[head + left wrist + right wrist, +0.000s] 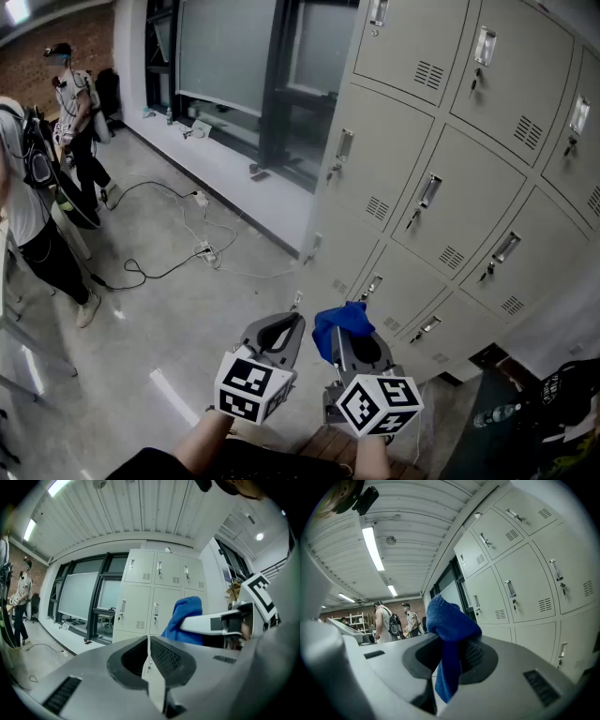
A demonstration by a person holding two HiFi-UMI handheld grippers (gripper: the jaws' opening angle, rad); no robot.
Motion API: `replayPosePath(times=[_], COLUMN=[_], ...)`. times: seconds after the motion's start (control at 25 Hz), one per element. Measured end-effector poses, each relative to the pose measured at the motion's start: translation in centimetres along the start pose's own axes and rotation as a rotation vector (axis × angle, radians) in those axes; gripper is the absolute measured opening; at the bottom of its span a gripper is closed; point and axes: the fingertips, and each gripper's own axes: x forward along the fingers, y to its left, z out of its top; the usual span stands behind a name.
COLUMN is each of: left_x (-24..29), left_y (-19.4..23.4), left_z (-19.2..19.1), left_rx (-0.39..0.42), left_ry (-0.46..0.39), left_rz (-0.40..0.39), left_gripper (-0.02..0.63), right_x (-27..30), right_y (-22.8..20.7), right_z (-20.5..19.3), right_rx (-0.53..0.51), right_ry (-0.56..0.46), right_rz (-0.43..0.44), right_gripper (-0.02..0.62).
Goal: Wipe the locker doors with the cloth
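- Right gripper (356,339) clenches a blue cloth (336,323) (bunched above its jaws) near the grey locker doors (441,141).
- Left gripper (287,326) is clenched tight, holding nothing.

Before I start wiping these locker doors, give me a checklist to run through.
1. Right tongs clamped on blue cloth: ok.
2. Left tongs shut and empty: ok.
3. Cloth touching locker doors: not ok, there is a gap.
4. Visible doors shut: ok.
5. Keys hanging from locks, possible snag: not ok.
6. People well away from the doors: ok.
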Motion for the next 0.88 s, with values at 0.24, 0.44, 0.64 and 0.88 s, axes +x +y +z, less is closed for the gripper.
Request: replayPosePath(times=[0.24, 0.44, 0.64, 0.88], left_x=[3.8, 9.6, 16.6, 24.0], left_y=[1.4, 3.8, 7.4, 12.2], left_z=[0.3, 0.7, 2.4, 4.0], left_rx=[-0.001, 0.010, -0.004, -0.016], left_ry=[-0.005, -0.005, -0.003, 0.006], left_rz=[-0.017, -0.058, -0.087, -0.105], left_gripper=[0.009, 0.009, 0.009, 0.009], right_x=[2.7, 7.1, 13.6, 21.7], right_y=[-3.3, -6.4, -9.5, -13.1], right_z=[1.0, 1.7, 3.1, 4.6], right_rx=[0.068, 0.055, 0.055, 0.059], right_ry=[-0.028, -0.040, -0.033, -0.016], right_rz=[-0.034, -0.063, -0.084, -0.118], right_gripper=[0.077, 0.077, 0.077, 0.077])
